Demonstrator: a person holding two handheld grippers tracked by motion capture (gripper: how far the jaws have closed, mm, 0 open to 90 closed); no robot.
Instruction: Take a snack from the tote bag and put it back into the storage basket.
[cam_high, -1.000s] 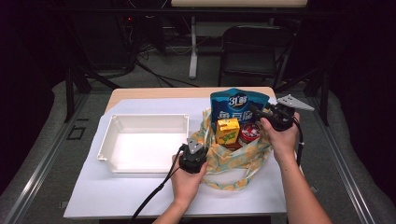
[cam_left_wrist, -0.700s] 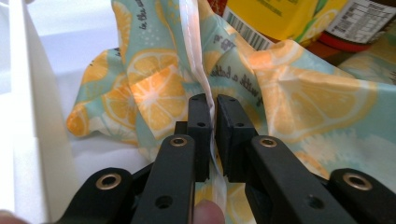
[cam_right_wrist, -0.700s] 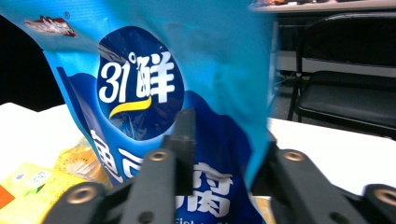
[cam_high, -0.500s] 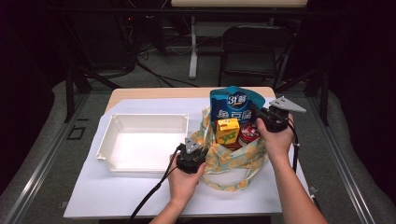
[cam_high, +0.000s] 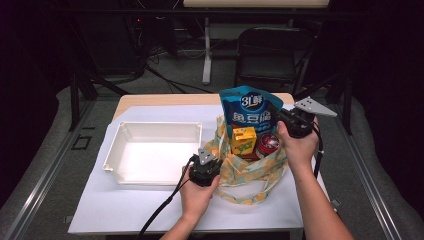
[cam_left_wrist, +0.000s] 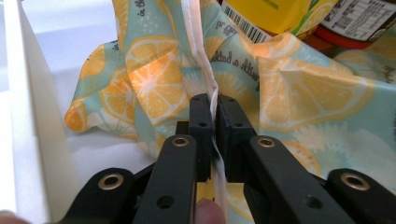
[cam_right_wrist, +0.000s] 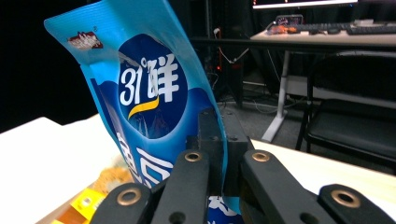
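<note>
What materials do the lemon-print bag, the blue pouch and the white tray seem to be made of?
The lemon-print bag looks like thin woven or coated cloth: it folds softly and has a stitched hem. The blue pouch seems to be glossy plastic film, since it bends in a smooth curve and reflects light. The white tray appears to be rigid moulded plastic with a matte finish, though its exact material is uncertain.

The cloth bag is pale teal, patterned with orange-yellow lemon slices. Inside it stand a blue pouch with white lettering, a yellow carton and a red-lidded jar. Beside the bag, the tray is white.
</note>
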